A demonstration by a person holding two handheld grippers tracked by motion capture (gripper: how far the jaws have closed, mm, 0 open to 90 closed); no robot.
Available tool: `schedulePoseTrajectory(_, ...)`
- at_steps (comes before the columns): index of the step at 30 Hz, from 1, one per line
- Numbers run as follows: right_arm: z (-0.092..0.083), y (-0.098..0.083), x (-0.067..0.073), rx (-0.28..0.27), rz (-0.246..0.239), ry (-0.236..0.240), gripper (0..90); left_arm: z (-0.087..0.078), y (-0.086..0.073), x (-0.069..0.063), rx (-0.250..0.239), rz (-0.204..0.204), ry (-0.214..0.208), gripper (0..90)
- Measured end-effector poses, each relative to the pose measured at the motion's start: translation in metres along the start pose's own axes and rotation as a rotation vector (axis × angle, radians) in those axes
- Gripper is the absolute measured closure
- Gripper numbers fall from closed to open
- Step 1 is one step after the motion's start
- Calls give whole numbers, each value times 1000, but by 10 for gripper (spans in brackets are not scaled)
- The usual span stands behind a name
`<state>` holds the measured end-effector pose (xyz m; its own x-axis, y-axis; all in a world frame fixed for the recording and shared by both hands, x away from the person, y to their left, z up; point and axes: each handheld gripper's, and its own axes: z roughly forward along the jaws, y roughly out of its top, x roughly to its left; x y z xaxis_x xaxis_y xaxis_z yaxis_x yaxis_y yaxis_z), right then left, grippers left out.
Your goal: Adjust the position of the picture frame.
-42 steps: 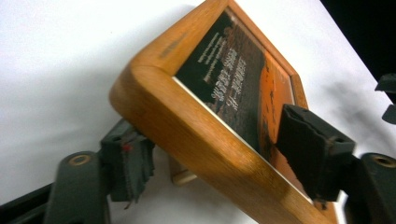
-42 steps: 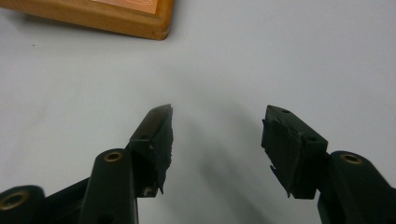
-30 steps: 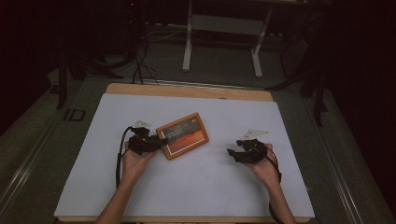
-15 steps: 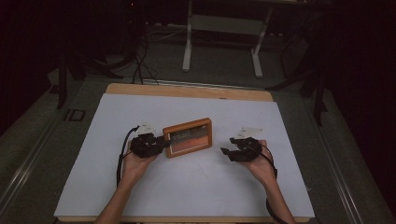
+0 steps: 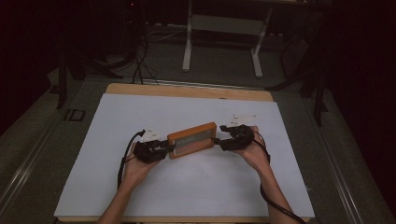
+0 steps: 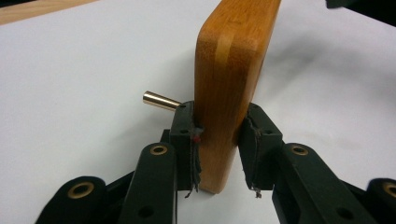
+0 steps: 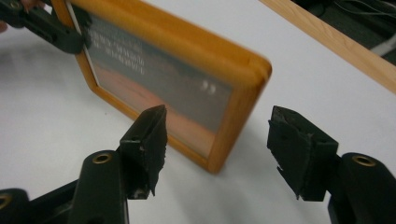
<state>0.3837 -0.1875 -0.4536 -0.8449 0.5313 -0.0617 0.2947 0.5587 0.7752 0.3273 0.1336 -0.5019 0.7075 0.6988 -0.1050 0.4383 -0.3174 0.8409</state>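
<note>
A wooden picture frame [image 5: 191, 139] stands on its long edge near the middle of the white table cover [image 5: 187, 186]. My left gripper [image 5: 163, 147] is shut on the frame's left end; in the left gripper view its jaws pinch the frame's edge [image 6: 229, 70], and a small brass pin [image 6: 159, 99] sticks out beside the left jaw. My right gripper [image 5: 218, 140] sits at the frame's right end, open. In the right gripper view its jaws straddle the frame's corner [image 7: 233, 93] without touching it, and the left gripper [image 7: 51, 28] shows at the far end.
The white cover lies on a wooden table whose far edge [image 5: 187, 90] shows beyond it. A metal stand [image 5: 222, 28] and cables [image 5: 140, 65] are on the dark floor behind the table. Cables trail from both grippers along the forearms.
The frame has been turned from lying tilted on the table to standing on its edge. The right gripper has moved left up to the frame's right end.
</note>
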Motion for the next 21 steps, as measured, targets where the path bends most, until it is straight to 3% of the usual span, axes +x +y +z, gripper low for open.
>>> schedulePoseTrajectory(7,10,12,-6,-8,-19,34,307,-1,1,-3,7,50,2,699)
schedulePoseTrajectory(13,16,18,-6,-2,-55,69,284,-1,5,-3,13,67,-8,700)
schedulePoseTrajectory(16,17,20,-5,5,-73,61,277,-1,7,-3,17,78,-13,701)
schedulePoseTrajectory(21,15,21,-8,32,-115,45,267,-2,24,-5,29,135,-15,701)
